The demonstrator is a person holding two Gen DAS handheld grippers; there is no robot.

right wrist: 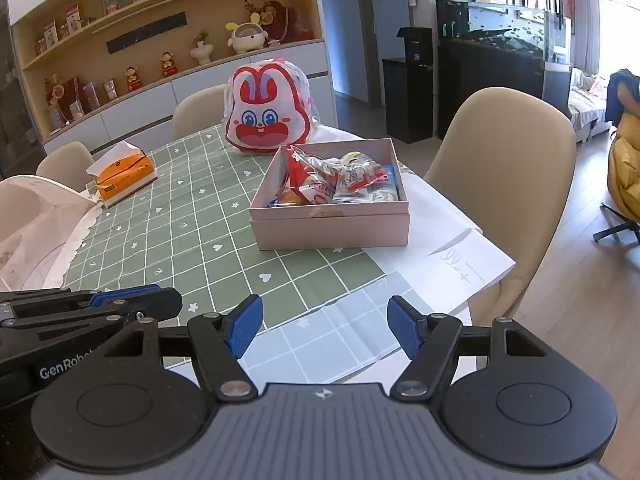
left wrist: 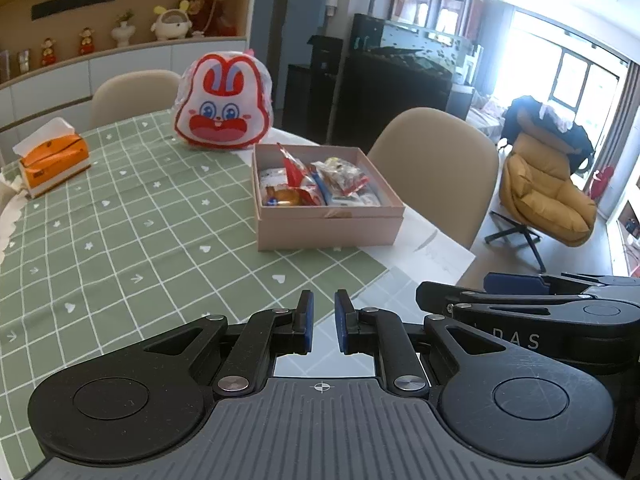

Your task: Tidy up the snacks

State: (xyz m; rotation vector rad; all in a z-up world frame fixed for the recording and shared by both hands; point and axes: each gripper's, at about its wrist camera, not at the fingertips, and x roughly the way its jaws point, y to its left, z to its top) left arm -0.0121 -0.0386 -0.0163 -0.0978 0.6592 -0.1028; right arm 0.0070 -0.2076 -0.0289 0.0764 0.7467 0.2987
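Left gripper (left wrist: pixel 324 322): blue pads nearly together, a narrow gap between them, nothing held; hovering over the near edge of the table
Right gripper (right wrist: pixel 325 327): blue pads spread wide, nothing between them; also over the near table edge, just beside the left one
Pink box (left wrist: pixel 326 230): lidless, sitting on the green checked tablecloth (left wrist: pixel 132 216) toward the far right of the table, well apart from both grippers
Snacks (left wrist: pixel 316 186): several wrapped packets, red, white and clear, piled inside the pink box, some poking above its rim
Rabbit bag (left wrist: pixel 224 106): red and white cartoon face, upright just behind the box at the far table edge
Tissue box (left wrist: pixel 54 162): orange, white tissue sticking out on top, far left on the cloth
Paper sheet (right wrist: pixel 460 272): white, faint handwriting, lying on the table's right corner near the box
Chairs (left wrist: pixel 436 160): beige, one behind the box on the right, another behind the rabbit bag
Shelf (right wrist: pixel 160 52): wooden, along the back wall, holding small figurines and a plush toy
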